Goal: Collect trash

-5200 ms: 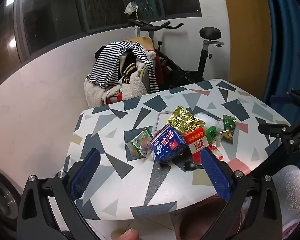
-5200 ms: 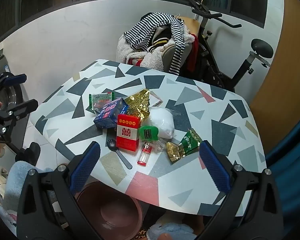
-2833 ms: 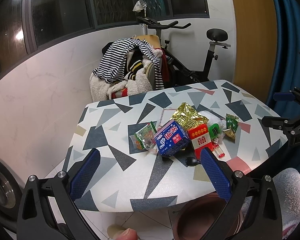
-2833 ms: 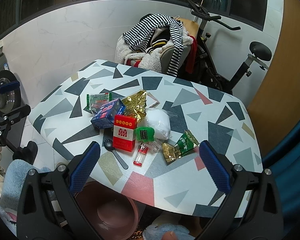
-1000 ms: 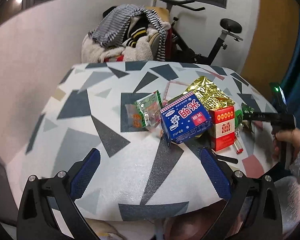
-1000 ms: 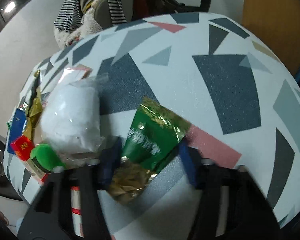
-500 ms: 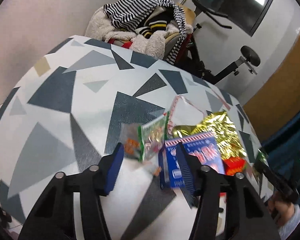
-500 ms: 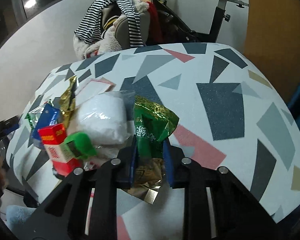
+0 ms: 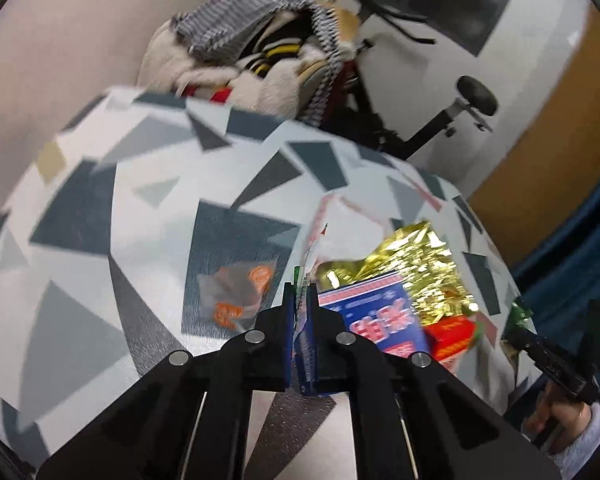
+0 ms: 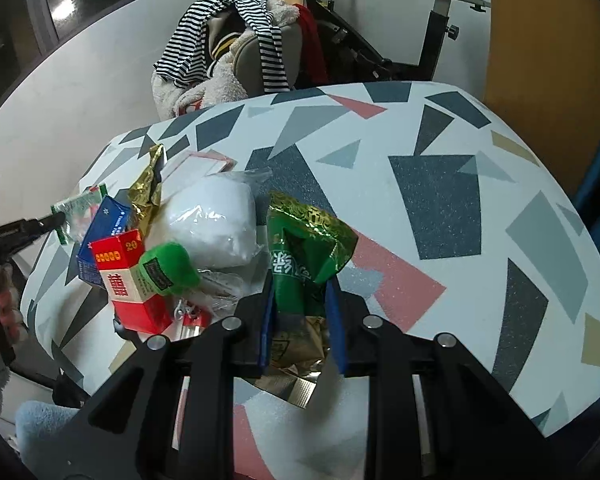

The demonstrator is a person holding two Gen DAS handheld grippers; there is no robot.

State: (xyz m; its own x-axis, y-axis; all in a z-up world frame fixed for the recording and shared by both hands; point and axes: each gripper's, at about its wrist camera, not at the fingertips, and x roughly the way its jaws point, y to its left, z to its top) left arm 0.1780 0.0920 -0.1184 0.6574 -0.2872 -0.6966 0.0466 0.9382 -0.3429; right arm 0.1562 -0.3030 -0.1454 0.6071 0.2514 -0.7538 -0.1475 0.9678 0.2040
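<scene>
A pile of trash lies on the patterned table [image 9: 148, 216]. My left gripper [image 9: 300, 300] is shut on the edge of a thin green snack wrapper [image 9: 305, 280]; it also shows in the right wrist view [image 10: 78, 210]. A clear orange-printed wrapper [image 9: 236, 292] lies just left of it. My right gripper [image 10: 302, 300] is shut on a green and gold snack bag [image 10: 304, 248] and holds it above the table. Beside them lie a blue box [image 9: 376, 324], a red box [image 10: 128, 280], a gold foil bag [image 9: 412, 264], a white bag [image 10: 216, 220] and a green cap [image 10: 168, 268].
Behind the table stand a chair heaped with striped clothes [image 10: 228, 52] and an exercise bike [image 10: 440, 20]. An orange panel [image 9: 552, 128] and a blue curtain [image 9: 580, 248] are at the right. The table's right half [image 10: 480, 184] holds nothing.
My left gripper moved forward and closed on the green snack wrapper's edge. My right gripper holds the green and gold bag a little higher.
</scene>
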